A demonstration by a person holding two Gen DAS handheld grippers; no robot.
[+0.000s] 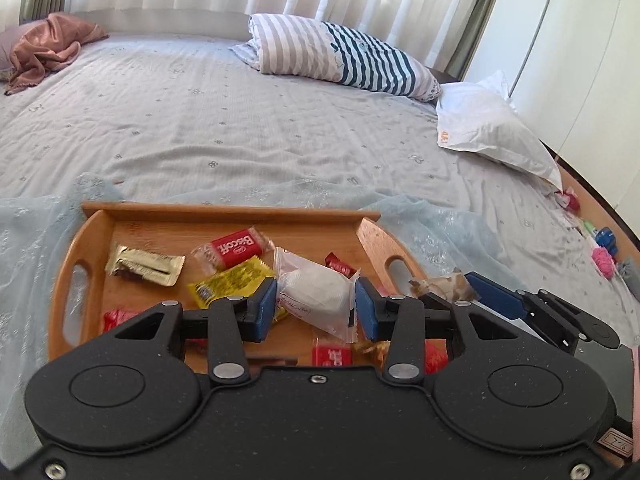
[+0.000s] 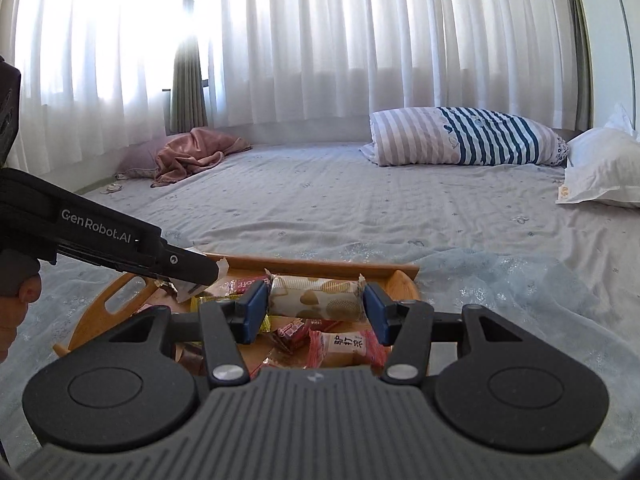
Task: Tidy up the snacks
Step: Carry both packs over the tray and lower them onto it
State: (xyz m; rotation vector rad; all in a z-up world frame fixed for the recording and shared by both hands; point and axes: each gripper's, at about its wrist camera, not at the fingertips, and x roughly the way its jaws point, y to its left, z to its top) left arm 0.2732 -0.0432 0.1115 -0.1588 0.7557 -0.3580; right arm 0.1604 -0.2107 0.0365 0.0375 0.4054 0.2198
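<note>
A wooden tray [image 1: 236, 213] lies on the bed with several wrapped snacks in it: a red Biscoff pack [image 1: 236, 249], a gold bar [image 1: 146, 266], a yellow packet [image 1: 232, 286]. My left gripper [image 1: 316, 306] is shut on a white clear-wrapped cake [image 1: 316, 292] above the tray. My right gripper [image 2: 316, 306] is shut on a beige patterned snack bar [image 2: 316, 296] held above the tray's [image 2: 320, 267] right part; it shows in the left wrist view [image 1: 440, 286] too. A pink packet [image 2: 348, 346] lies below it.
The tray rests on a pale blue lace cloth [image 1: 440, 224] on a grey bedsheet [image 1: 240, 120]. A striped pillow [image 1: 344, 56], a white pillow [image 1: 488, 124] and a brown blanket [image 1: 48, 46] lie further back. Small toys [image 1: 600, 256] sit at the right bed edge.
</note>
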